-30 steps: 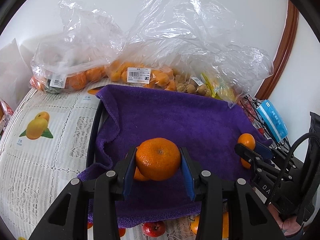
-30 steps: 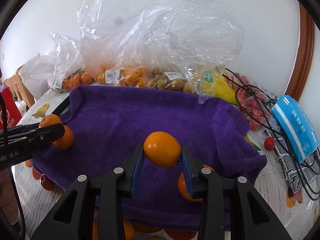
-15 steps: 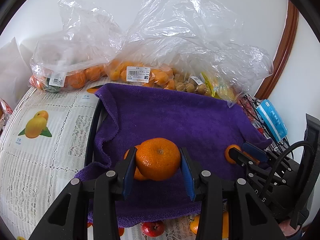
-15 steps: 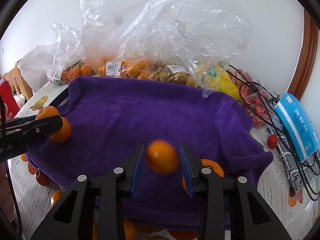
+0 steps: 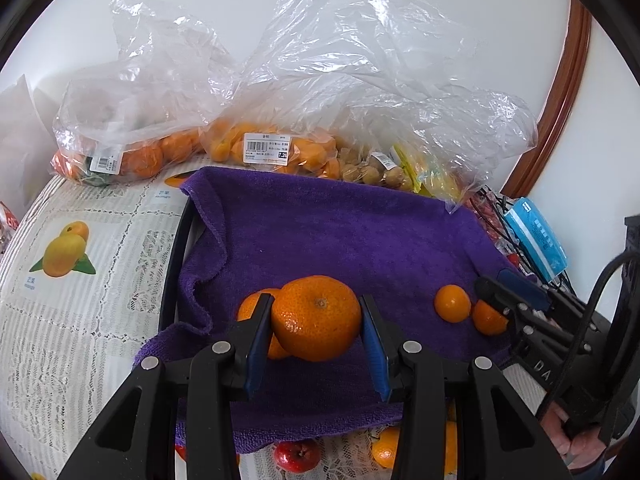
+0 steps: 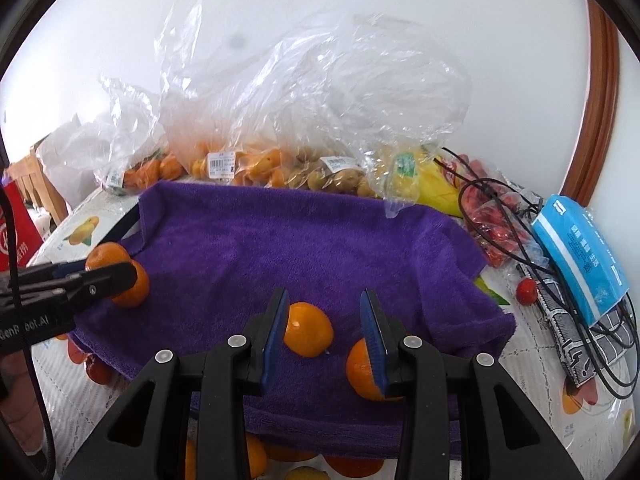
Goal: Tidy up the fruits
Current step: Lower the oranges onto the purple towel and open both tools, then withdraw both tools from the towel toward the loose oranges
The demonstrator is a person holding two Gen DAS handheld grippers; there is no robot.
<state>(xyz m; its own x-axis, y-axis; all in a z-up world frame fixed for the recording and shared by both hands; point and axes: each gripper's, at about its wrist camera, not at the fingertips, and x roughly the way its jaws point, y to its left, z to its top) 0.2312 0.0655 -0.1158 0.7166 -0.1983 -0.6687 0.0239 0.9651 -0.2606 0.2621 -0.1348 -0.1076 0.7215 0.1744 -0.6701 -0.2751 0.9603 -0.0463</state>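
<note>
Progress is read against one landmark: the purple towel (image 5: 340, 232) draped over a dark tray, whose black rim (image 5: 176, 264) shows at the towel's left edge.

Done so far, as a judgement: three mandarins lie on the towel. Two sit near its right front corner, the small mandarin (image 6: 307, 335) and, just beside it, a second mandarin (image 6: 362, 368) partly hidden behind a blue pad. A third mandarin (image 5: 254, 308) rests near the left front of the towel.

In hand: the left gripper (image 5: 316, 332) is closed on a large mandarin (image 5: 316, 322), both blue pads pressing its sides, held above the towel's front left area. It has not yet been set down.

The right gripper (image 6: 323, 328) stands part open and holds nothing. The small mandarin lies between its jaws, close against the left pad, with a clear gap to the right pad, and rests on the towel.

Left to do, as a judgement: more loose fruit lies off the towel, along its front edge on the tablecloth, including a red fruit (image 5: 297, 455) and further oranges (image 6: 356, 468). Behind the towel's far edge, clear plastic bags (image 5: 248, 148) of fruit remain packed. The larger share of the task appears open.
</note>
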